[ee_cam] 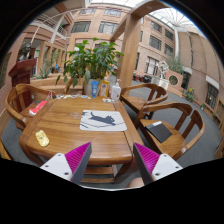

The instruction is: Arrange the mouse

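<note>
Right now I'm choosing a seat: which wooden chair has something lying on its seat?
The wooden chair beside the table, beyond the open gripper: a dark item lies on it.

mouse [41, 138]: too small to confirm; mat [103, 120] print: blurred; bottles [96, 89]: labels unreadable

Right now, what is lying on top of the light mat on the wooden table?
A dark mouse lies on the mat, near its middle, well beyond the open hand-held gripper. The table surface under the mat is covered, so anything beneath it cannot be seen.
</note>
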The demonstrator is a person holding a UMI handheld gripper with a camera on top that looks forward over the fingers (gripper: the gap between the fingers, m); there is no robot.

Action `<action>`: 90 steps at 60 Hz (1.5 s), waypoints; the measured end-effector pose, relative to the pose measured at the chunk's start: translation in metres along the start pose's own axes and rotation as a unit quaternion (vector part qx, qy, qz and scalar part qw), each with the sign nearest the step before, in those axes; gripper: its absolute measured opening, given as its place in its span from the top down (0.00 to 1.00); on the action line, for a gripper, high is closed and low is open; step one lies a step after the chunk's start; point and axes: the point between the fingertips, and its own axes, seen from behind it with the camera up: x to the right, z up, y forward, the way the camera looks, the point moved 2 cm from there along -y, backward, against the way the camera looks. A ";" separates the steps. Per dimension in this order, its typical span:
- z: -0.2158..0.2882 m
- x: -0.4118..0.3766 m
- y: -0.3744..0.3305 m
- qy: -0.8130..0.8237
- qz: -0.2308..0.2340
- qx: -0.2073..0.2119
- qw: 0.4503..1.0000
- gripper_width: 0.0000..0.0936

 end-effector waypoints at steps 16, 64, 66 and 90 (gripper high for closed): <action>-0.062 -0.031 0.000 -0.008 0.035 -0.040 0.999 0.08; -0.041 -0.326 0.117 -0.065 0.227 -0.046 0.971 0.10; -0.038 -0.330 0.121 -0.064 0.227 -0.044 0.971 0.12; -0.025 -0.348 0.135 -0.068 0.217 -0.022 0.974 0.61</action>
